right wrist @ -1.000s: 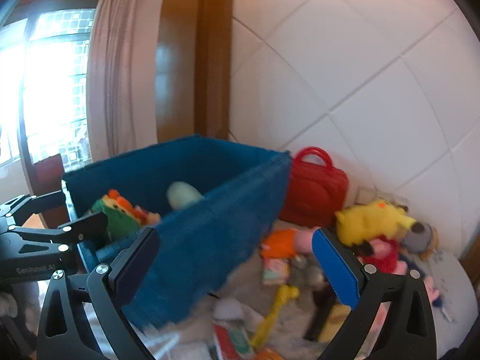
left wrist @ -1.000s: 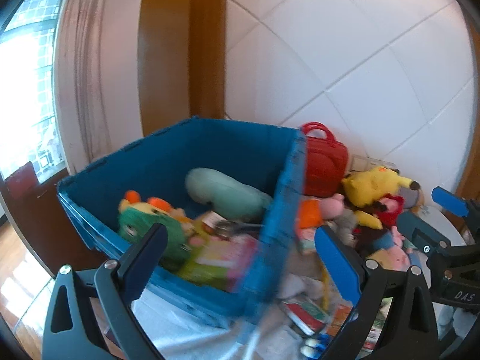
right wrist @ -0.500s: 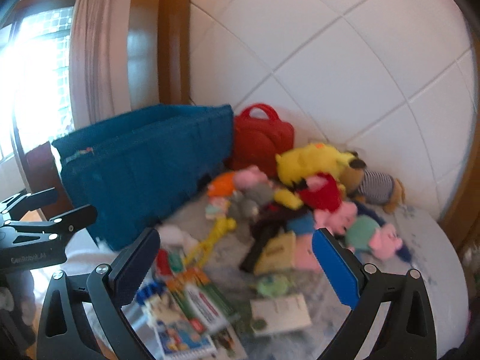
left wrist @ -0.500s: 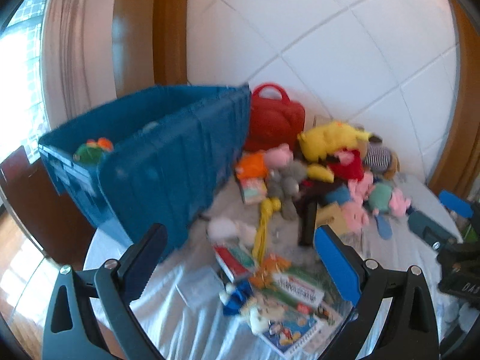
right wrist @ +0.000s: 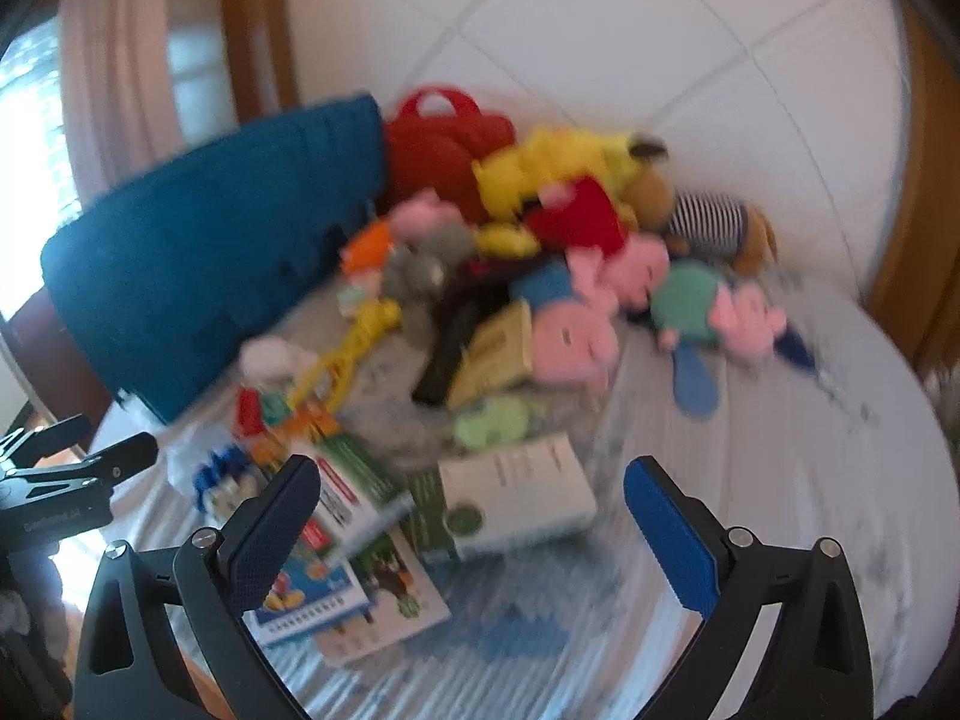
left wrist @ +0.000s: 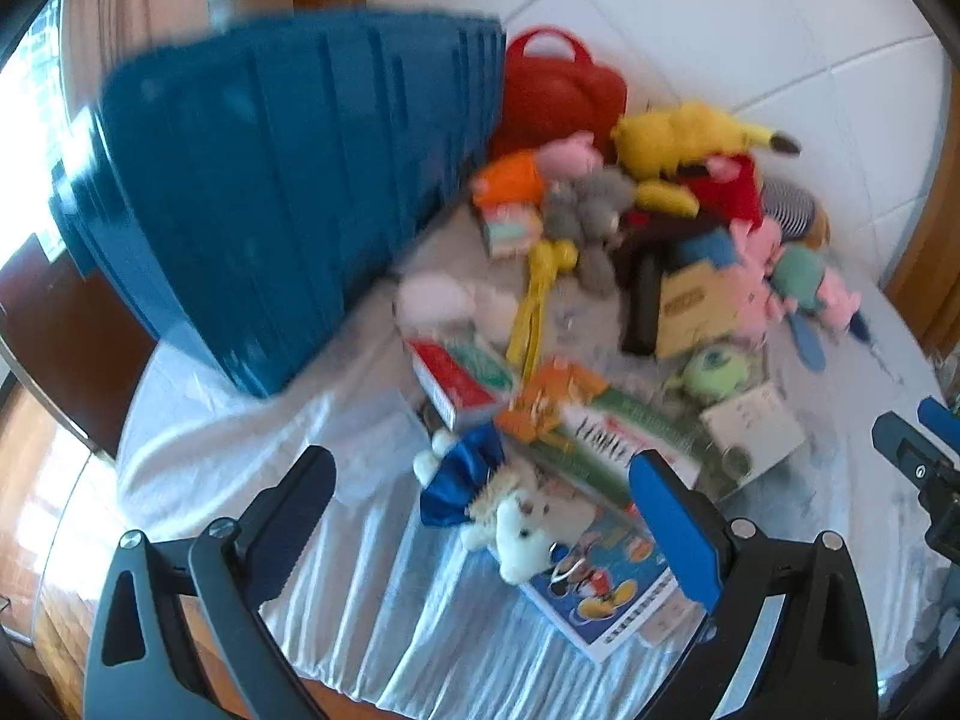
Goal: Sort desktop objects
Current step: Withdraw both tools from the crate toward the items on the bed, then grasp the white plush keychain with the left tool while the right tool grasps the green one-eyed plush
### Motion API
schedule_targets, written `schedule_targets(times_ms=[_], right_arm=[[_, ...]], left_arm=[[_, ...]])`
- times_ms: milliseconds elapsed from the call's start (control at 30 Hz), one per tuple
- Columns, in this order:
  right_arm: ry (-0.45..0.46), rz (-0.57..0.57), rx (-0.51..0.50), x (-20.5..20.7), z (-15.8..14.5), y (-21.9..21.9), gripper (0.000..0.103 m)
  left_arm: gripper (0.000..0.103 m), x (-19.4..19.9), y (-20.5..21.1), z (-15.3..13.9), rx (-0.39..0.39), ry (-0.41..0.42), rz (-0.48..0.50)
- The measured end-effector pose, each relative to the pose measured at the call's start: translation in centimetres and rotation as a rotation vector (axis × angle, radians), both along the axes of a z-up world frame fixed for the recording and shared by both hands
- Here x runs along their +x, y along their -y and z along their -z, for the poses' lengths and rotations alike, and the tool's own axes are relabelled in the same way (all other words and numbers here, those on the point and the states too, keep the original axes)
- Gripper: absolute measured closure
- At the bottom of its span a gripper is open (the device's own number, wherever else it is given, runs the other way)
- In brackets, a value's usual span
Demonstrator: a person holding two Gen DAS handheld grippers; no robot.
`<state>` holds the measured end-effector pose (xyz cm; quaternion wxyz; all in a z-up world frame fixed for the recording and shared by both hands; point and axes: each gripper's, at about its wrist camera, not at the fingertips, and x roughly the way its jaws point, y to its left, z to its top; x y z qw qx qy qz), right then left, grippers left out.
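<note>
Left gripper (left wrist: pixel 480 504) and right gripper (right wrist: pixel 471 498) are hanging wide apart, empty, over books (left wrist: pixel 606 576) at the tablecloth's (left wrist: pixel 252 450) near edge; blue crate (left wrist: pixel 288 180) is standing at far left.

Ribbed blue plastic crate (left wrist: pixel 288 180) left of the fingers; ahead, fuzzy cloth plush toys (left wrist: pixel 678 138), a glossy red case (left wrist: pixel 558 90), glossy paper booklets (left wrist: pixel 606 594) on wrinkled white cloth (left wrist: pixel 360 570).

Black angular frames on the left gripper (left wrist: pixel 480 516) and right gripper (right wrist: pixel 471 525); silver screws at the joints; blue finger pads (left wrist: pixel 672 531), ridged.
</note>
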<state>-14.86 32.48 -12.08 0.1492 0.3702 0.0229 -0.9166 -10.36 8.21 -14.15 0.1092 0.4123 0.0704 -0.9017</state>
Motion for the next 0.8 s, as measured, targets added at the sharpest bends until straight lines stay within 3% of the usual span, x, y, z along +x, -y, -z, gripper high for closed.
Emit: schedule_targets(times_ms=[167, 333, 433, 600, 700, 800], right_arm=[[0.098, 0.014, 0.002, -0.3, 5.0, 0.3, 0.000], [0.127, 0.013, 0.008, -0.6, 7.2, 1.0, 0.000], [0.130, 0.006, 0.015, -0.8, 7.3, 1.4, 0.000], [0.125, 0.003, 0.023, -2.1, 7.3, 1.6, 0.001], [0.111, -0.010, 0.034, -3.5, 7.2, 1.5, 0.018], [0.125, -0.023, 0.034, -6.0, 8.0, 1.7, 0.020]], left_arm=[[0.003, -0.7, 0.1, 4.7, 0.036, 0.062, 0.009], [0.003, -1.7, -0.6, 6.6, 0.051, 0.079, 0.012], [0.016, -2.4, -0.4, 7.9, 0.053, 0.120, -0.005], [0.027, -3.0, 0.1, 9.1, 0.071, 0.134, -0.004], [0.032, -3.5, 0.6, 9.7, 0.080, 0.140, -0.034], [0.032, -4.0, 1.0, 10.4, 0.089, 0.146, -0.066]])
